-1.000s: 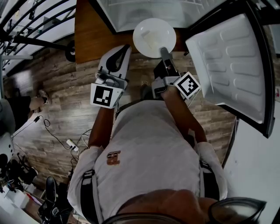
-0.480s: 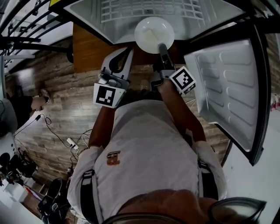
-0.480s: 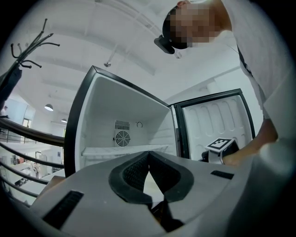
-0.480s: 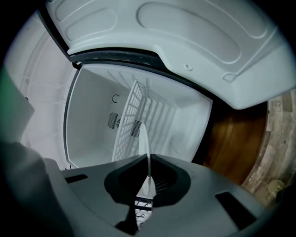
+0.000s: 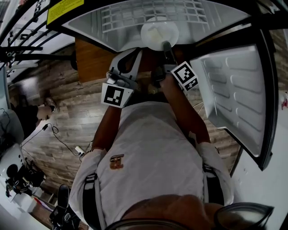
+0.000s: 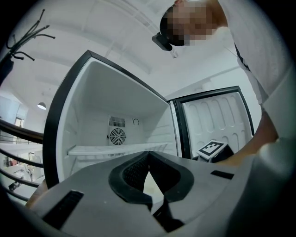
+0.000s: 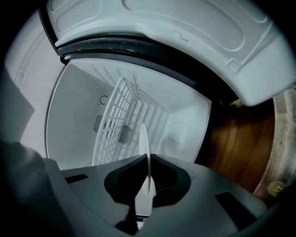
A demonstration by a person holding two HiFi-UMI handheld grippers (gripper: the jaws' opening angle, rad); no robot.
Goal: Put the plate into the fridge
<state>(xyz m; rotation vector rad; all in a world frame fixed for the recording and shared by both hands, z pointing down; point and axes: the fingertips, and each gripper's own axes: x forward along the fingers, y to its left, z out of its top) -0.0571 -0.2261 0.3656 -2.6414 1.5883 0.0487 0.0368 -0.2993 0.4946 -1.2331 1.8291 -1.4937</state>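
A round white plate (image 5: 158, 32) hangs at the mouth of the open fridge (image 5: 90, 27), in front of its white wire shelf (image 5: 135, 12). My right gripper (image 5: 166, 45) is shut on the plate's near rim. In the right gripper view the plate (image 7: 144, 139) stands edge-on between the closed jaws of the right gripper (image 7: 148, 162), with the wire shelf (image 7: 121, 115) behind it. My left gripper (image 5: 135, 55) sits just left of the plate, shut with nothing in it. Its own view shows the left gripper (image 6: 148, 153) pointing at the empty fridge interior and a shelf (image 6: 111, 149).
The fridge door (image 5: 234, 85) stands swung open at the right, close to my right arm. The door (image 6: 216, 118) also shows in the left gripper view. A brown wooden panel (image 5: 90, 56) lies left of the fridge, plank floor (image 5: 67, 112) below, cables (image 5: 58, 134) at the left.
Both grippers and the plate have moved forward toward the fridge. The plate has gone from above the wooden floor to the fridge opening by the wire shelf. The grip is unchanged.
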